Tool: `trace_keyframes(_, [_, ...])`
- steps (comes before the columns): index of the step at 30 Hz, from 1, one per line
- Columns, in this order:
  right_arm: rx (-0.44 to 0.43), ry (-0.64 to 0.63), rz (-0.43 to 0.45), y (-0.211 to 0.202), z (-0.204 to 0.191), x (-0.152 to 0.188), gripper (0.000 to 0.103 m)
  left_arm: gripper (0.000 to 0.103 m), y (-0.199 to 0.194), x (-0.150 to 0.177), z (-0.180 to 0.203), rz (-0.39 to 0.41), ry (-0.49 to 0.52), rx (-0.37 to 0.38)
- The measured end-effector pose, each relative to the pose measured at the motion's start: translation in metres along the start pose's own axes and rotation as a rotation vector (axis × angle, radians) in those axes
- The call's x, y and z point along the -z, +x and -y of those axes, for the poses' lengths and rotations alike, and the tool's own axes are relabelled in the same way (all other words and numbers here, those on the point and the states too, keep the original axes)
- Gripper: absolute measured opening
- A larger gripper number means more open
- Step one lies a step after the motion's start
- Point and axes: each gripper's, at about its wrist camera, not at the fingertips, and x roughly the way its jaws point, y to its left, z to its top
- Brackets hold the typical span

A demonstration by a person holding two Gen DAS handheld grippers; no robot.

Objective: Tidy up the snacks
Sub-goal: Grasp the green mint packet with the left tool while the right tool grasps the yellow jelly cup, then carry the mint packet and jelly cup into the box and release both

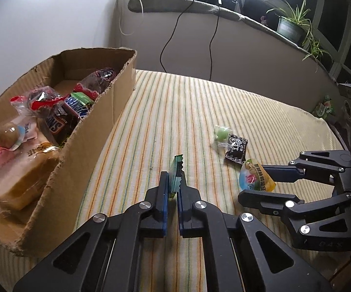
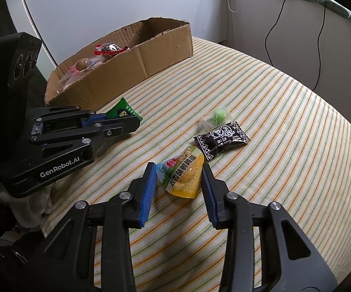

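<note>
Lying on a striped cloth-covered table (image 2: 284, 121), loose snacks remain to the right of a torn brown cardboard box (image 1: 107, 112).

- Left tongs (image 1: 174, 182): pressed together, pinching a small green sachet with a serrated edge (image 1: 176, 172). Held edge-on above the cloth, just right of the box's near wall. In the right wrist view the same sachet (image 2: 124, 113) projects from the tips, showing a green face with a dark round emblem.
- Right tongs (image 2: 179, 185): spread wide, blue pads on either side of a yellow and white pouch of quail eggs with printed Chinese characters (image 2: 182, 175). Whether the pads touch the pouch cannot be told. The pouch lies flat on the cloth.
- Black sachet with white ornamental print (image 2: 221, 140): on the cloth just beyond the pouch, its corner at the pouch's top edge.
- Clear-wrapped green round sweet (image 2: 215, 118): touching the far side of the black sachet.
- Box contents: wrapped sliced bread (image 1: 19, 177), a brown egg in clear wrap (image 1: 7, 135), Snickers bars (image 1: 68, 114), and red-trimmed clear packets of dark snacks (image 1: 44, 99).
</note>
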Motion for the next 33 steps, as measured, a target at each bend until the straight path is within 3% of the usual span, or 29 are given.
trace_keyframes(14, [0.014, -0.007, 0.055, -0.025, -0.008, -0.006, 0.038, 0.005, -0.039, -0.005, -0.01, 0.089, -0.012, 0.004])
trace_keyframes(33, [0.017, -0.071, 0.121, -0.032, -0.034, -0.056, 0.038, 0.005, -0.076, -0.021, -0.051, 0.186, -0.055, -0.058])
